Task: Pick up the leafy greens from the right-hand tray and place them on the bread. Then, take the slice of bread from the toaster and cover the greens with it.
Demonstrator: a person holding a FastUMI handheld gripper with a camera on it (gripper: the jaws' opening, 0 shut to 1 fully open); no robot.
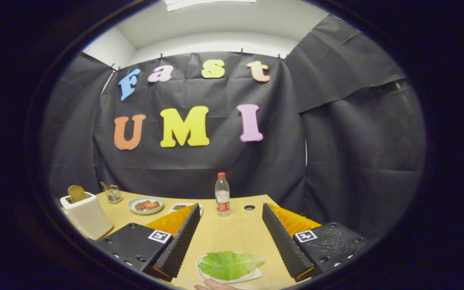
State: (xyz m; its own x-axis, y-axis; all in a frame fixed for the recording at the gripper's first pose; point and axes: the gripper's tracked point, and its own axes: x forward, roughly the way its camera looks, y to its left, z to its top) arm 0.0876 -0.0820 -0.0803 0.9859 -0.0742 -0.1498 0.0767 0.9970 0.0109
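Leafy greens: a flat, bright green lettuce leaf (pixel 229 264) with pale veins lies on a small white rounded-square tray (pixel 252 276), low between the two fingers and nearer their tips than their bases.
Gripper: the two-finger gripper (pixel 232 245) hangs above the leaf with its jaws spread wide; nothing is held, and neither finger touches the leaf or its tray.
Fingers: each black ribbed finger (pixel 181 241) has an orange side panel and a black body with a square black-and-white marker; the leaf's tray sits in the gap between them.
Hand: part of a person's hand (pixel 215 285) shows just below the tray's near rim.
Toaster bread: a brown slice of toast (pixel 77 193) stands upright out of the slot of a white box-shaped toaster (pixel 88 215), off to the left beyond the left finger.
Plate: a pale green round plate (pixel 146 206) with reddish-brown pieces on it sits right of the toaster, beyond the left finger.
Second dish: a small white dish (pixel 179 207) with something dark on it lies just beside the plate, partly hidden by the left finger; what it holds is too small to tell.
Glass: a small clear glass jar (pixel 113 193) stands behind the plate, near the toaster.
Bottle: a clear plastic bottle with red cap and red label (pixel 222 195) stands upright beyond the fingers, near the table's far edge.
Table: a light wooden tabletop (pixel 224 233) carries everything, with a small dark round hole (pixel 249 207) just right of the bottle.
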